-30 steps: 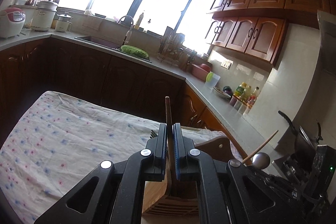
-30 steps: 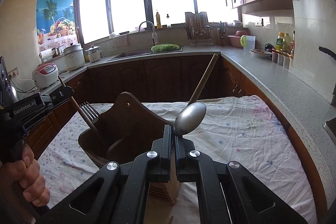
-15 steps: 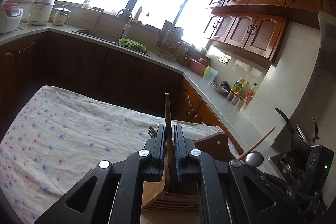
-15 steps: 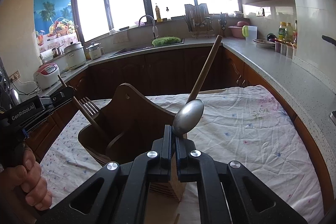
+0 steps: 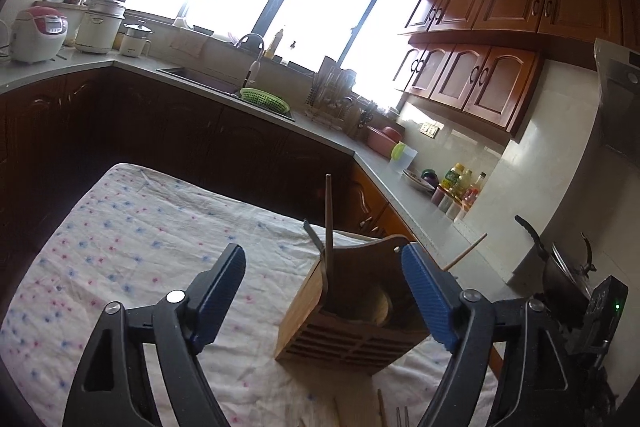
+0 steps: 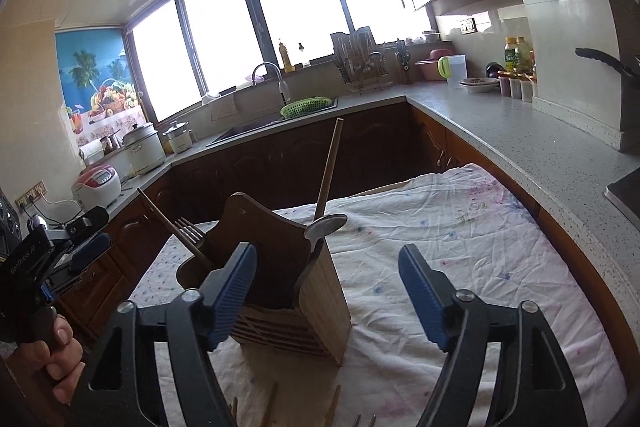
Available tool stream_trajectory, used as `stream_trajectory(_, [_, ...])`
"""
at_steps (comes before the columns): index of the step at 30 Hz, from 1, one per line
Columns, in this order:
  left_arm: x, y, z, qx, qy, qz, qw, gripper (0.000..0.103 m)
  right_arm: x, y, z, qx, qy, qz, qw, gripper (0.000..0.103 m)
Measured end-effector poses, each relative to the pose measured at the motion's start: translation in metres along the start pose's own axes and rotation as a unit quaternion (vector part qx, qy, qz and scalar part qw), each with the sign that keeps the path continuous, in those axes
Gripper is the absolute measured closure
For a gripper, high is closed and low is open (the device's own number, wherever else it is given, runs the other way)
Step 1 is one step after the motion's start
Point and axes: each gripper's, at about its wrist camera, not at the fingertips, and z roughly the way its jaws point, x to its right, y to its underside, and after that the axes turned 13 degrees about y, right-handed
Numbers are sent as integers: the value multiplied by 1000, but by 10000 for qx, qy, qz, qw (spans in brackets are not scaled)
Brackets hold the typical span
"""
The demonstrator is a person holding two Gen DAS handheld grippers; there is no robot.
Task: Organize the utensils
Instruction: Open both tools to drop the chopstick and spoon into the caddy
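Both grippers have just been opening: left gripper (image 5: 323, 291) and right gripper (image 6: 327, 291) stand wide, nothing between the pads. Slatted wooden utensil caddy (image 6: 292, 283) stands upright on the floral tablecloth (image 6: 460, 259), holding a wooden-handled fork (image 6: 188, 233) and a wooden-handled steel spoon (image 6: 326, 195). Judged light, stiff, smooth; grip mid-handle. More utensil ends (image 6: 336, 409) lie near the frame's bottom edge, type unclear. Caddy's raised centre handle (image 6: 248, 223) may obstruct insertion.
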Motion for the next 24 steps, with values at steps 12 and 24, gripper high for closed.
stream_trajectory(12, [7,66,-88,-431,-243,-456,9977,19,32,57,-65,-163,-68,472,9987,9])
stream_trajectory(24, [10,88,-112,-964,-472,-778,9912,19,42,108,-89,-693,-34,566,9960,9])
